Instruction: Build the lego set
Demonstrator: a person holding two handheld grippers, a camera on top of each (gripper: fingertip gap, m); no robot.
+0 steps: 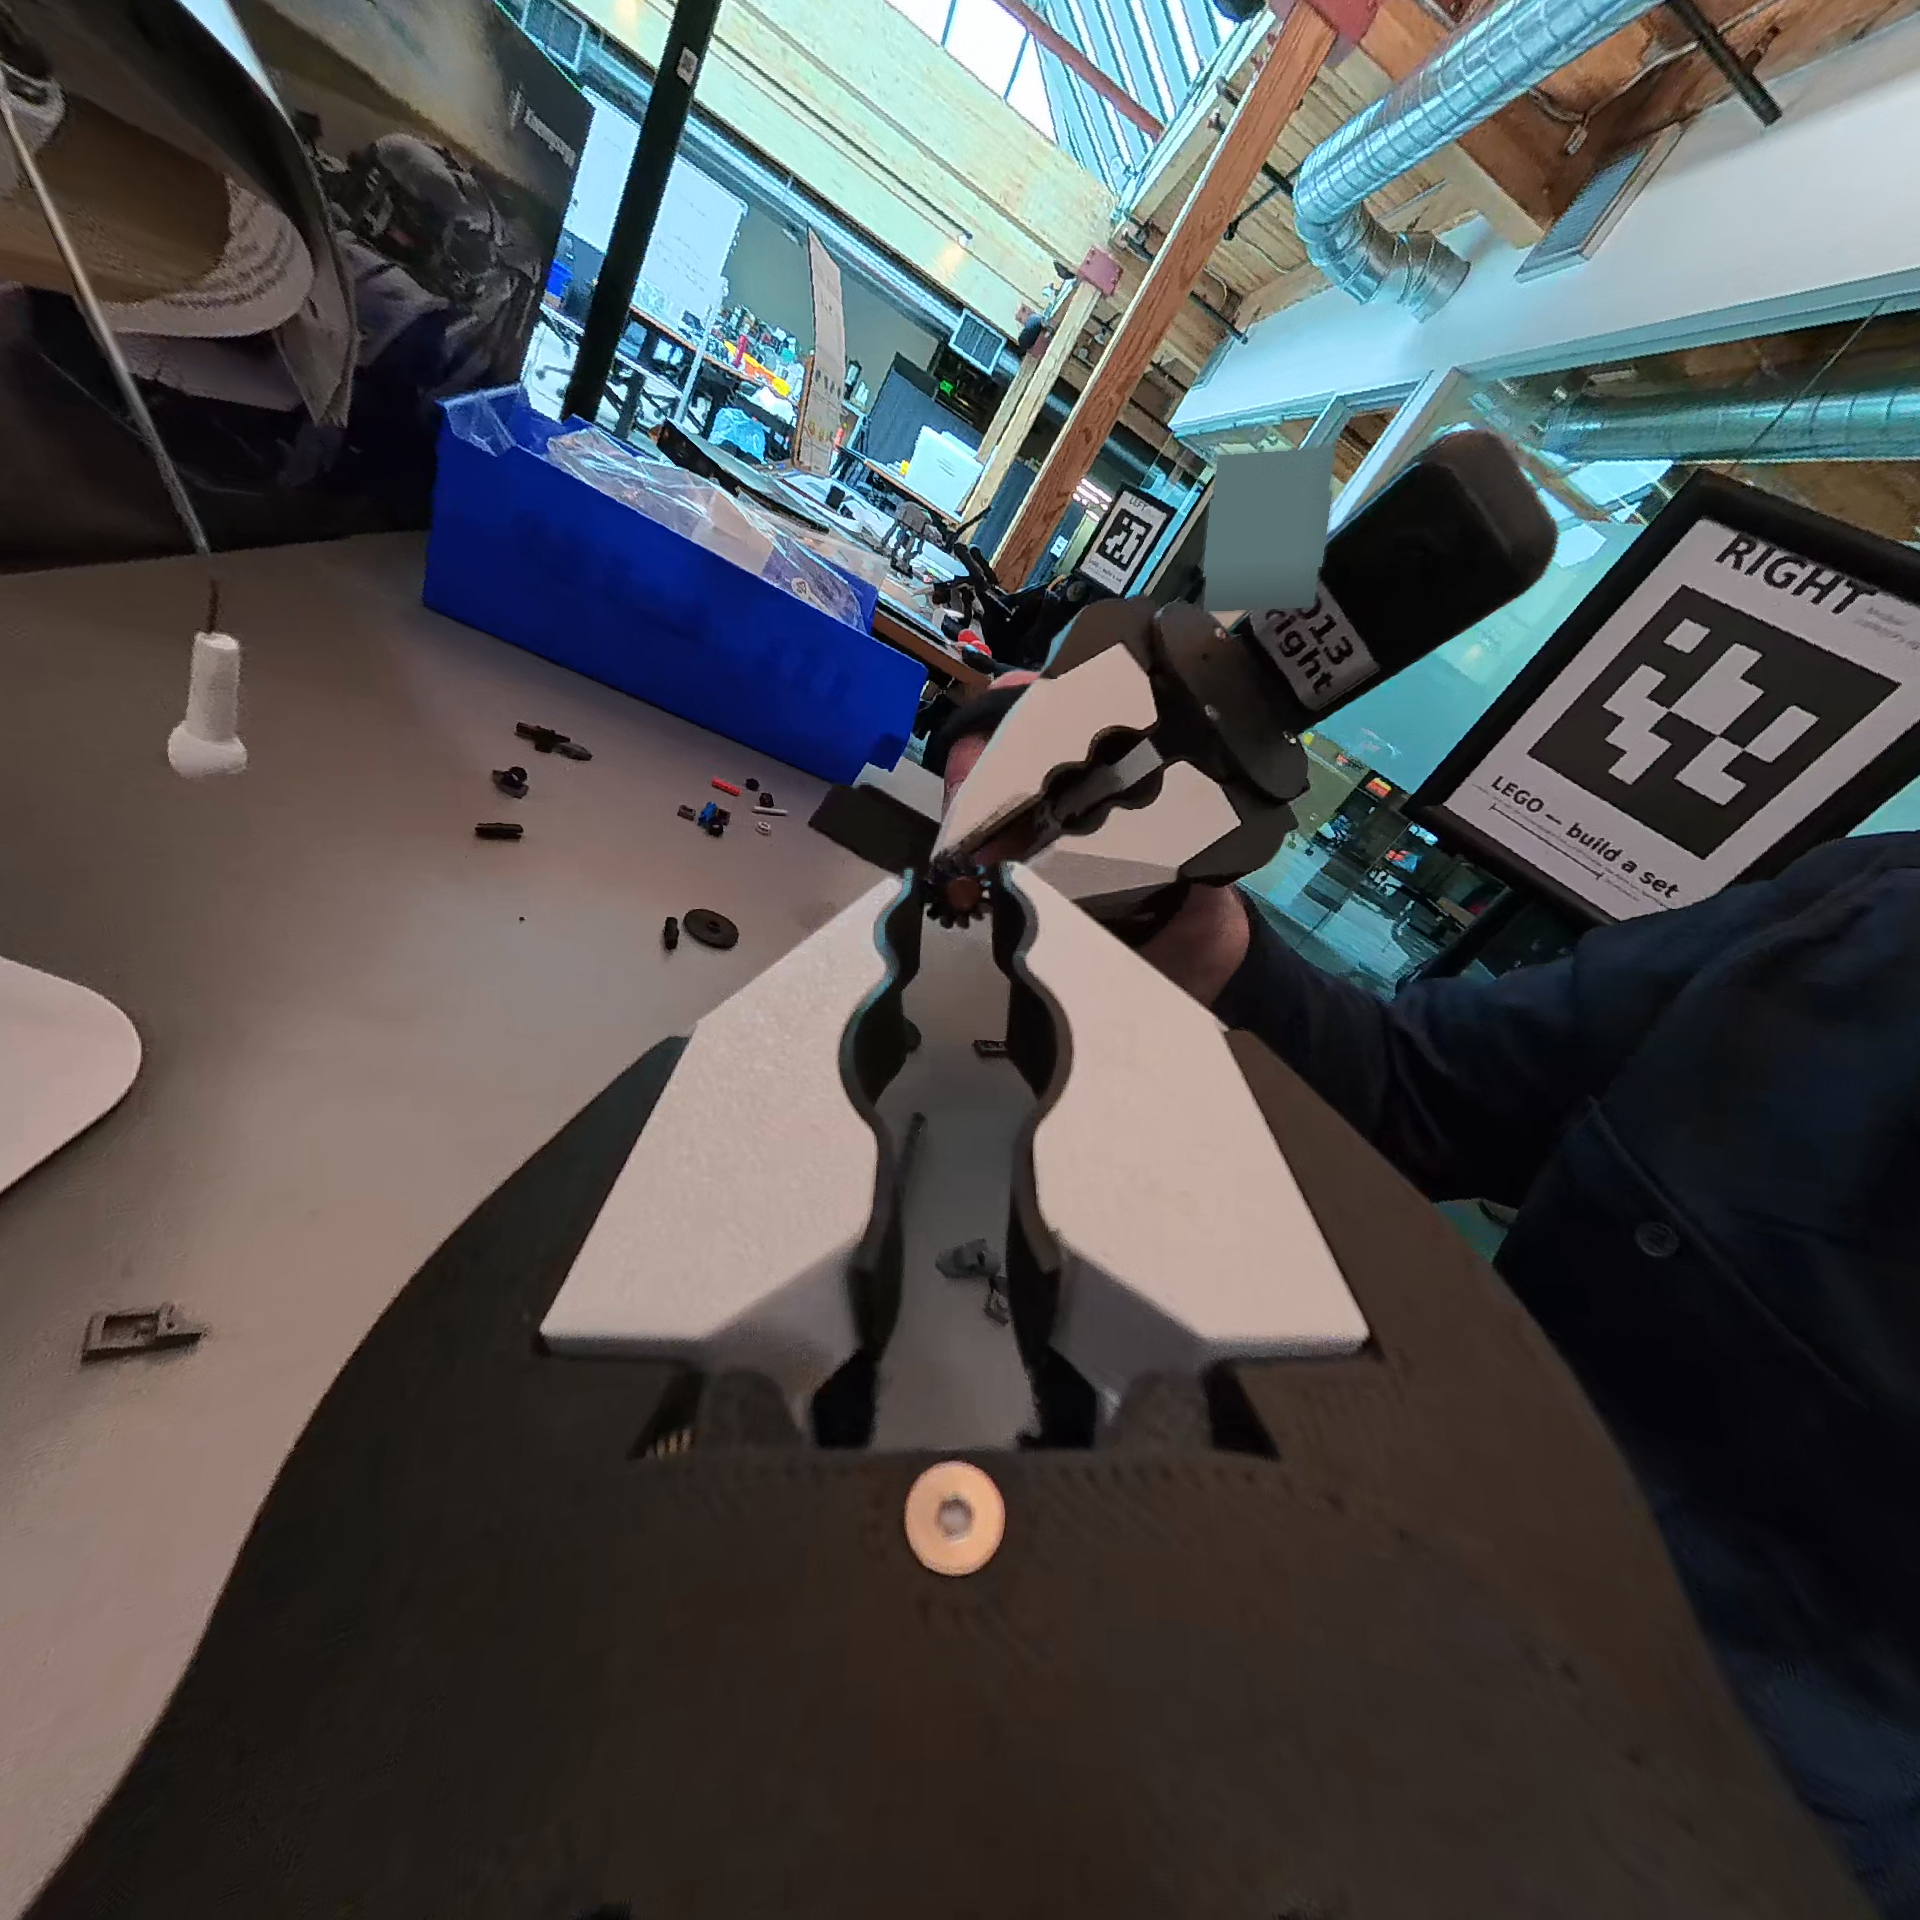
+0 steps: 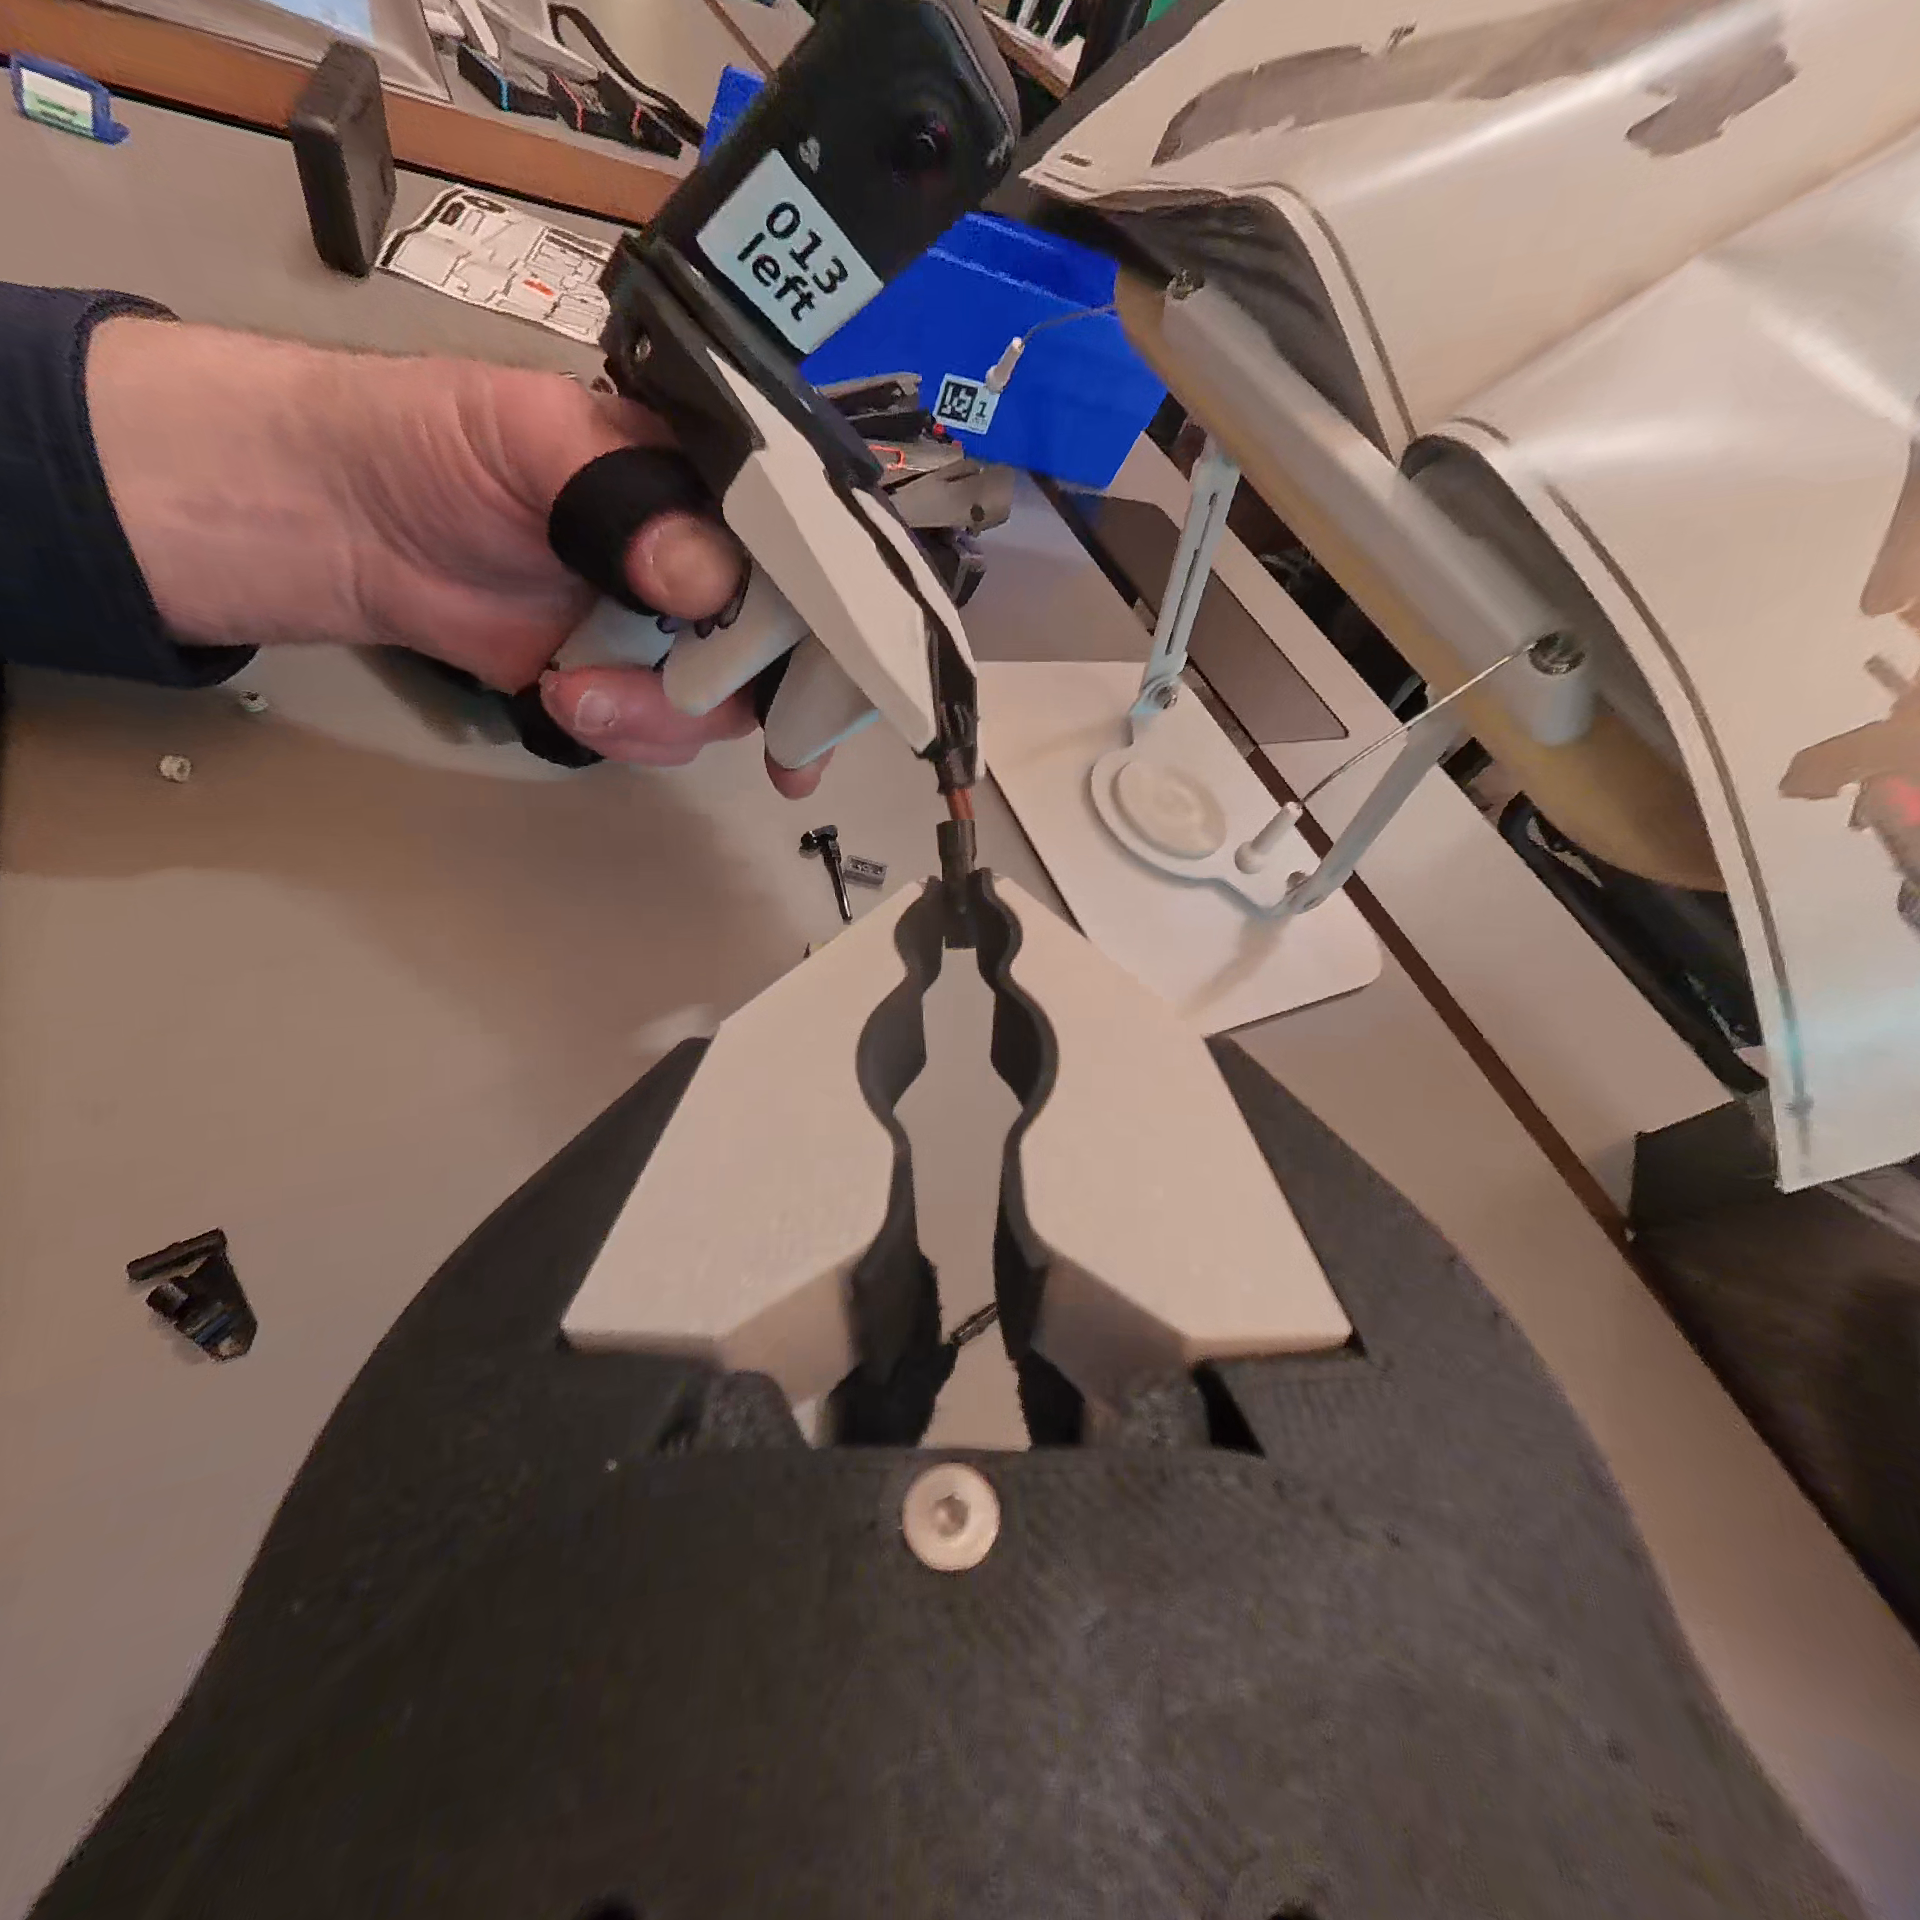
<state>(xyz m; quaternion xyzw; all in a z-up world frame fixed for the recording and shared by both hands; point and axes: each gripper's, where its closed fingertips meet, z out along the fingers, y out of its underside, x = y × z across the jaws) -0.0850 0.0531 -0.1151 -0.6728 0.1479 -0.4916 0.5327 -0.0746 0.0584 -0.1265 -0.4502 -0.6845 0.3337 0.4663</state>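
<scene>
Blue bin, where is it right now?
In the left wrist view the blue bin sits on the table at the far edge, upper left of the left gripper, behind scattered small parts.

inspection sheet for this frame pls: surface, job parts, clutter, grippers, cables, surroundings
Surface: grey table, small parts scattered on it.
Job's things: small gear on a brown axle, held in the air between both tools; loose black pieces; black disc.
Clutter: blue bin with plastic bags; printed sheet; grey bracket.
Grippers: left gripper shut on the gear end; right gripper shut on the other end of the axle.
Cables: thin wire with white plug hanging over the table.
Surroundings: open workshop, silver ducts, framed marker sign.
</scene>
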